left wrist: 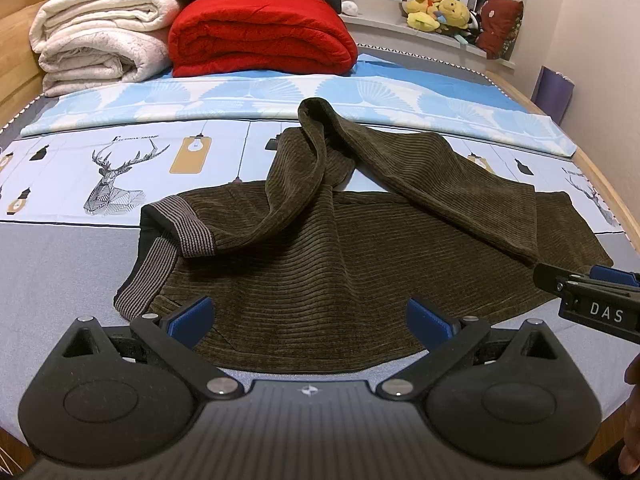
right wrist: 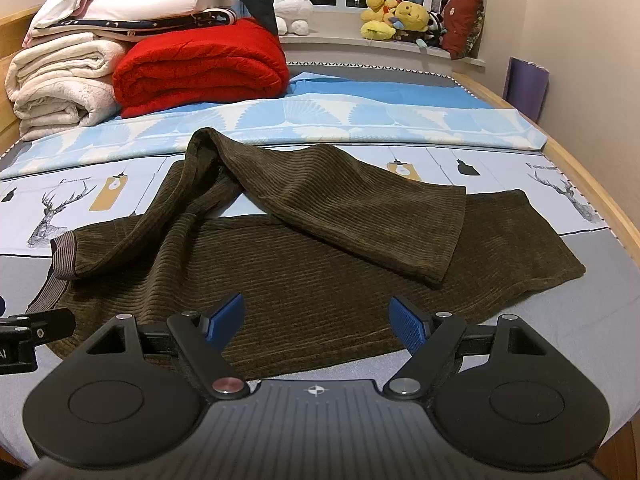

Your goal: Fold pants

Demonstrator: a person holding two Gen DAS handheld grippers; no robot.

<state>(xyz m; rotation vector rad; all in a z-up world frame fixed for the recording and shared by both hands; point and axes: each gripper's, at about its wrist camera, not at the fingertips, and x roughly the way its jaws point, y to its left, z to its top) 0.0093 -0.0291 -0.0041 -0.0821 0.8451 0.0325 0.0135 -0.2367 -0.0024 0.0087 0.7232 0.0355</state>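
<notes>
Pants (left wrist: 340, 248) on patterned bed sheet (left wrist: 72, 248); folded blankets (left wrist: 260, 36) behind.

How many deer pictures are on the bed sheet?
2. One deer is printed left of the brown pants, another deer near the bed's right edge. More may hide under the pants or blankets.

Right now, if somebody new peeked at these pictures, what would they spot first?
Probably the brown corduroy pants, spread across the middle of the bed with one leg flopped in a messy loop over the other. Next, the bright red blanket folded at the far end beside a pile of white blankets, and the yellow plush toys on the windowsill. Up close, the left gripper and right gripper hover open above the pants' near edge.
</notes>
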